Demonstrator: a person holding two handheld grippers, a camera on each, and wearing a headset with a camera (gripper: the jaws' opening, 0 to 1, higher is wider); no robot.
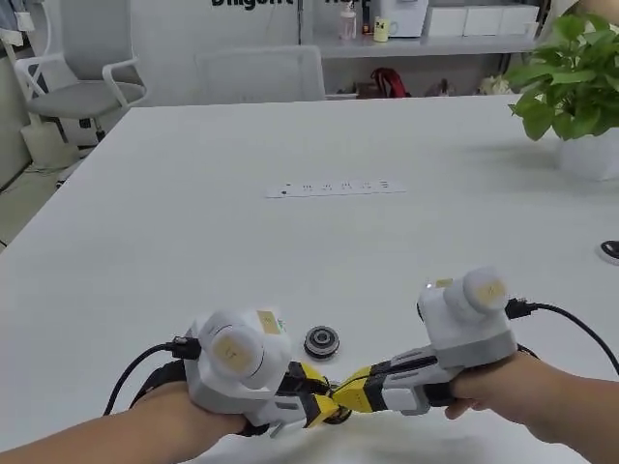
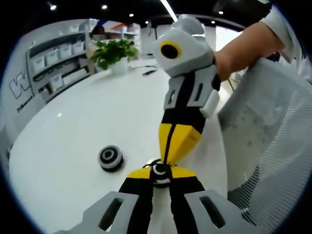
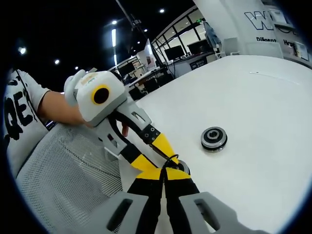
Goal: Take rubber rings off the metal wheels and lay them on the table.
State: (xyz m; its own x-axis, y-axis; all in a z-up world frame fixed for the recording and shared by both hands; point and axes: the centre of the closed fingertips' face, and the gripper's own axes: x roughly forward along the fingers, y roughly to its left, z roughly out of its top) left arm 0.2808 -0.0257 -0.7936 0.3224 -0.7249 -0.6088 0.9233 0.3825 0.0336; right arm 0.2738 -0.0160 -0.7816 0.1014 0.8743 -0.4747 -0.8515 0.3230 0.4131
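Note:
Near the table's front edge my two grippers meet tip to tip. The left gripper (image 1: 322,406) (image 2: 160,176) is shut on a small metal wheel (image 2: 160,172) (image 3: 183,167) that carries a black rubber ring. From the other side, the right gripper (image 1: 348,391) (image 3: 165,171) has its yellow jaws pressed together on that ring's edge, and a thin black loop (image 3: 171,159) shows just past its tips. A second wheel (image 1: 321,341) (image 2: 110,157) (image 3: 214,137), ring still on, lies flat on the white table (image 1: 290,251) just beyond the grippers.
A white power strip (image 1: 334,188) lies mid-table. A potted plant (image 1: 571,77) stands at the far right and a small black object (image 1: 611,250) at the right edge. An office chair (image 1: 82,72) is behind the table; a mesh chair back (image 2: 263,141) is close to me.

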